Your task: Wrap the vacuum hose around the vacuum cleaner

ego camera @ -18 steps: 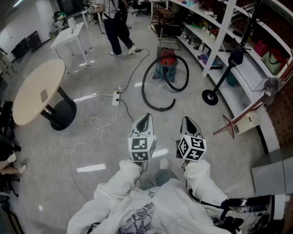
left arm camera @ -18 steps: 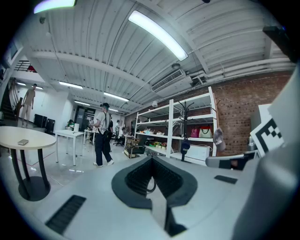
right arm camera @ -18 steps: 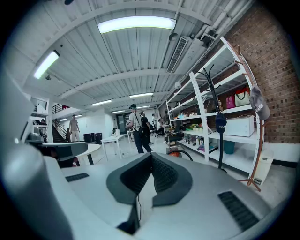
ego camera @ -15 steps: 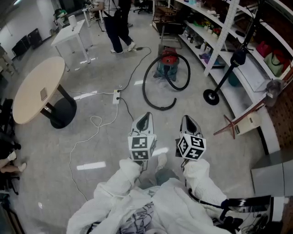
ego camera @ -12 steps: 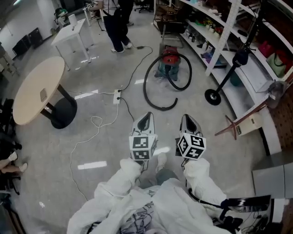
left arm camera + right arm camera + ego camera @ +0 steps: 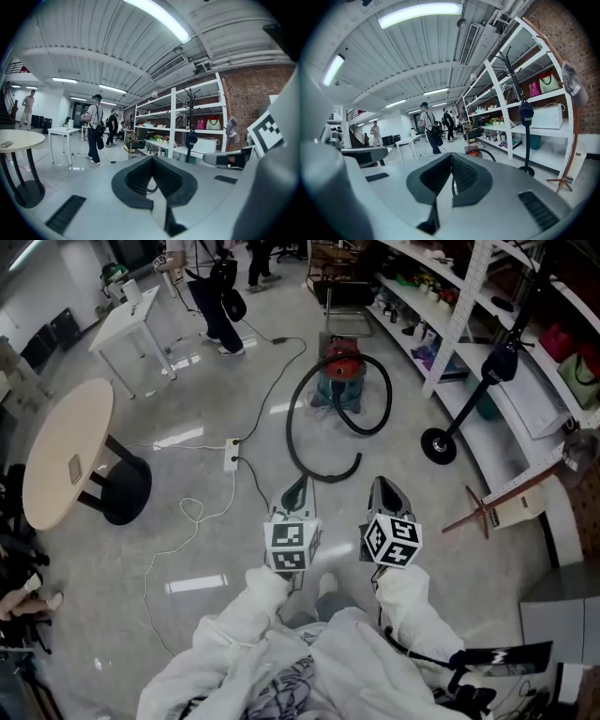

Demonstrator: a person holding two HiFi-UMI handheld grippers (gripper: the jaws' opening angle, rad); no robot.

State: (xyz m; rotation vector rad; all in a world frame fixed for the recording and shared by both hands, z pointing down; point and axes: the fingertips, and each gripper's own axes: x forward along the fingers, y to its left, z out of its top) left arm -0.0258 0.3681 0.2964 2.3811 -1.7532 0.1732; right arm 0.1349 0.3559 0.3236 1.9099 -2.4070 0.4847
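Grey workshop floor (image 6: 187, 549): red vacuum cleaner (image 6: 341, 365) stands by shelving (image 6: 457, 310), black hose (image 6: 291, 434) looped loose beside it, well ahead of left gripper (image 6: 297, 482) and right gripper (image 6: 383, 484), both clenched empty.

Side by side before the body, the left hand-held gripper (image 6: 298, 487) and right hand-held gripper (image 6: 384, 489) point slightly downward, jaws closed, empty.

Red vacuum cleaner (image 6: 343, 364), seemingly black hose (image 6: 291, 439)
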